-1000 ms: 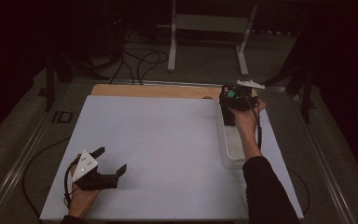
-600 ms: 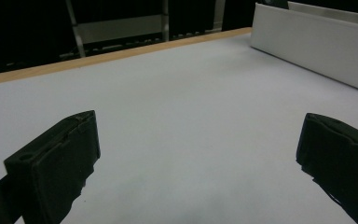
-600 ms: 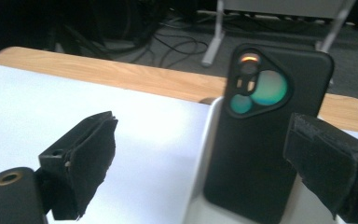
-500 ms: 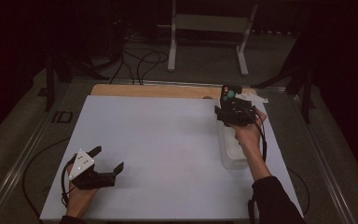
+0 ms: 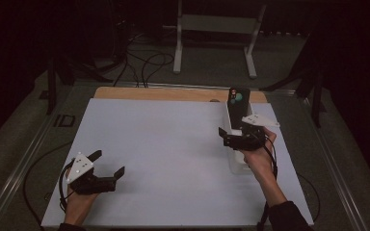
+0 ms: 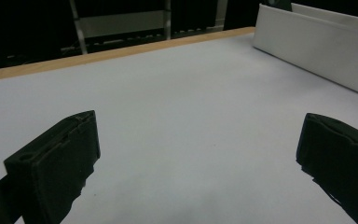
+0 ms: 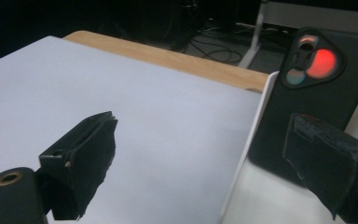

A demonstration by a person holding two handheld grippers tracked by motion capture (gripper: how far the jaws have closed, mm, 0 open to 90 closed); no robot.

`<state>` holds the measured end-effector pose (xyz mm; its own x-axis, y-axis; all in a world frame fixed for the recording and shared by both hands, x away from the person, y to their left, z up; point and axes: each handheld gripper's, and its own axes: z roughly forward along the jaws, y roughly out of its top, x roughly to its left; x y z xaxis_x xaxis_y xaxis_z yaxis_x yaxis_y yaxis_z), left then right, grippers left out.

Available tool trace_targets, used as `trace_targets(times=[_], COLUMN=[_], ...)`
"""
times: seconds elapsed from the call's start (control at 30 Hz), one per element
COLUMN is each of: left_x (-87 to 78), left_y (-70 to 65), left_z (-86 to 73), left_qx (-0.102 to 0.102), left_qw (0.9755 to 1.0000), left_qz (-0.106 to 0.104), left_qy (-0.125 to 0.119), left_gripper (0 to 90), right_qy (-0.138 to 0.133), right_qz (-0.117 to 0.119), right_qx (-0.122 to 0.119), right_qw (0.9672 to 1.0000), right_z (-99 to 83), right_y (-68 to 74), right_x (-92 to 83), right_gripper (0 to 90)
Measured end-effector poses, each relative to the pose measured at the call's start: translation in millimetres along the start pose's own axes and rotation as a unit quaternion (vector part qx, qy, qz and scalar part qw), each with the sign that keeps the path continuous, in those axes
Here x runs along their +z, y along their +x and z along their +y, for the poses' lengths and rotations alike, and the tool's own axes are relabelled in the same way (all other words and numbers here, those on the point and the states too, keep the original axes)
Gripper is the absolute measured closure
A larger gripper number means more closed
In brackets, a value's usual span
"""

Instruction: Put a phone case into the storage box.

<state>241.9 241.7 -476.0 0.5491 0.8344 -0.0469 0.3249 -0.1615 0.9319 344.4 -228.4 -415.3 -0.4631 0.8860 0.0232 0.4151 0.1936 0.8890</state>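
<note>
A black phone case (image 5: 238, 101) (image 7: 317, 93) with a camera cutout stands upright at the far end of a long white tray (image 5: 236, 166) (image 7: 247, 154) on the right side of the white mat. My right gripper (image 5: 241, 132) (image 7: 205, 154) hovers over the tray just short of the case, open, nothing between its jaws. My left gripper (image 5: 110, 162) (image 6: 196, 158) rests low over the mat at the front left, open and empty, facing across to the tray (image 6: 317, 51).
A white mat (image 5: 164, 144) covers the table, with a wooden strip (image 5: 173, 94) along its far edge. Behind the table stand a white-legged frame (image 5: 212, 24) and loose cables (image 5: 144, 62) on the dark floor. A metal rail (image 5: 24, 163) runs along the left.
My right gripper has drawn back toward the person from the tray's far end, and the phone case now stands there free of the jaws. The left gripper has stayed put.
</note>
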Motion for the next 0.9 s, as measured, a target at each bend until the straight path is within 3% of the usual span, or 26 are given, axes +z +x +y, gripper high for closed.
trace_targets(times=[0.27, 0.47, 0.77, 0.9], left_x=[-4.9, -9.5, -13.5, -13.8], left_y=[2.3, 3.8, 5.2, 4.6], left_z=[2.4, 4.1, 4.3, 4.3], left_qx=[-0.004, -0.002, -0.003, -0.001], left_qw=[1.0000, 0.9999, 0.9997, 0.9997], left_qz=[-0.004, -0.007, -0.007, -0.006], left_qy=[-0.004, -0.011, -0.023, -0.025], left_gripper=[0.0, 0.0, 0.0, 0.0], right_qy=[-0.029, -0.059, -0.097, -0.103], right_qz=[0.022, 0.035, 0.029, 0.028], right_qx=[-0.025, -0.016, -0.029, -0.013], right_qw=[0.9990, 0.9975, 0.9944, 0.9942], right_z=[-27.3, -49.4, -81.9, -95.0], right_y=[13.8, 18.2, 23.2, 19.7], right_x=[-26.4, -42.6, -61.3, -64.3], right_gripper=[9.2, 9.2, 9.2, 9.2])
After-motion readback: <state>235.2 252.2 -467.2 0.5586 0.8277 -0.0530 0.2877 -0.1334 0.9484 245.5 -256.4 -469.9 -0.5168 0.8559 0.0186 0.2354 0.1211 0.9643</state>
